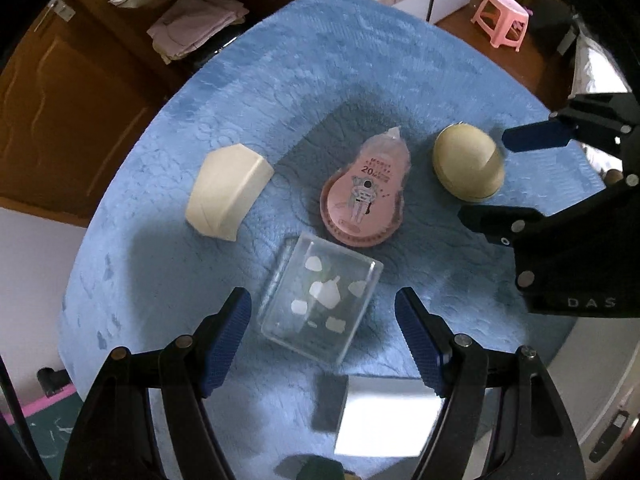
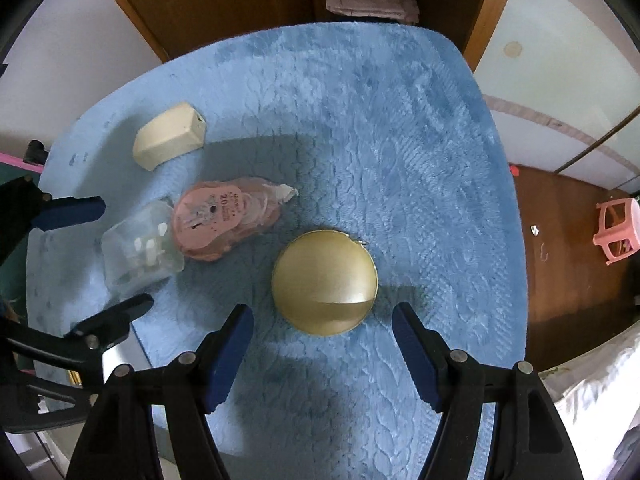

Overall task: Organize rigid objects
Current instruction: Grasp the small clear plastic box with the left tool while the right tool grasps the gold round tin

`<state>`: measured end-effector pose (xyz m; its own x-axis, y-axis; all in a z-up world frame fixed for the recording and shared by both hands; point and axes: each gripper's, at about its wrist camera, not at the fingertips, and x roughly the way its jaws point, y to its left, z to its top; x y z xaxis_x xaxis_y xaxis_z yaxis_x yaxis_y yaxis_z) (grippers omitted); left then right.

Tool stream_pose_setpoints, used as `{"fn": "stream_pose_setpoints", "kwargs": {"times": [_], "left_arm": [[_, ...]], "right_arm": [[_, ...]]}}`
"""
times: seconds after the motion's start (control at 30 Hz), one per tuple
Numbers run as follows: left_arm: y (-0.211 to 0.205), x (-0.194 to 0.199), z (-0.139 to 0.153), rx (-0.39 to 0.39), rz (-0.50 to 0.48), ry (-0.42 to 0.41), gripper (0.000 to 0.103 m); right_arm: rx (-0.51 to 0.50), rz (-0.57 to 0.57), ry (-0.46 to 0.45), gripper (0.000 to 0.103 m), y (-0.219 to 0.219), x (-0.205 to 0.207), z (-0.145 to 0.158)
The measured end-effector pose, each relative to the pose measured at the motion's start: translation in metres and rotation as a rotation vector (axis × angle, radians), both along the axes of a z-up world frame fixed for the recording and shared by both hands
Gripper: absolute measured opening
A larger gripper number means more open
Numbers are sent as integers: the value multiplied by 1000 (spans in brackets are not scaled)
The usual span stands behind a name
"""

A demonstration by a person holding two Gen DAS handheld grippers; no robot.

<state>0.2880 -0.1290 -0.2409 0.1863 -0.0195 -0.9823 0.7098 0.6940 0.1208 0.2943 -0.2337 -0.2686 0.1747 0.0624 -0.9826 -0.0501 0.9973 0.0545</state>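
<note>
Clear plastic box (image 1: 320, 300) lies flat on the blue fleece cover (image 1: 360, 60), near its front edge, white shapes showing through the lid; it sits a little rotated against the line of the left gripper (image 1: 323, 342), whose blue pads stand apart on either side of it, nothing between them pressed, nothing held. Touching or just beside the box's far edge: a pink correction-tape dispenser (image 1: 366, 196) in its wrapper. Well to the left, apart from both, a cream rectangular block (image 1: 228, 192). To the right, a gold round tin (image 2: 324, 282) lies flat, ahead of the right gripper (image 2: 322, 354), which is likewise parted and empty, pads not yet astride the tin. Judgement: both hands are at the approach stage, box for the left, tin for the right. To do it well, roll the left wrist so the pads meet two opposite flat walls of the box rather than its corners, and come down far enough to catch the walls below the lid. The tin is smooth and round; centre it between the pads across its widest part, or it may squirt out. Watch the dispenser: lifting the box could drag it
</note>
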Motion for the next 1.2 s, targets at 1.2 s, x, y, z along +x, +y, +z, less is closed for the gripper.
{"fn": "stream_pose_setpoints", "kwargs": {"times": [1.2], "left_arm": [[8, -17, 24, -17, 134, -118, 60]], "right_arm": [[10, -44, -123, 55, 5, -26, 49]]}}
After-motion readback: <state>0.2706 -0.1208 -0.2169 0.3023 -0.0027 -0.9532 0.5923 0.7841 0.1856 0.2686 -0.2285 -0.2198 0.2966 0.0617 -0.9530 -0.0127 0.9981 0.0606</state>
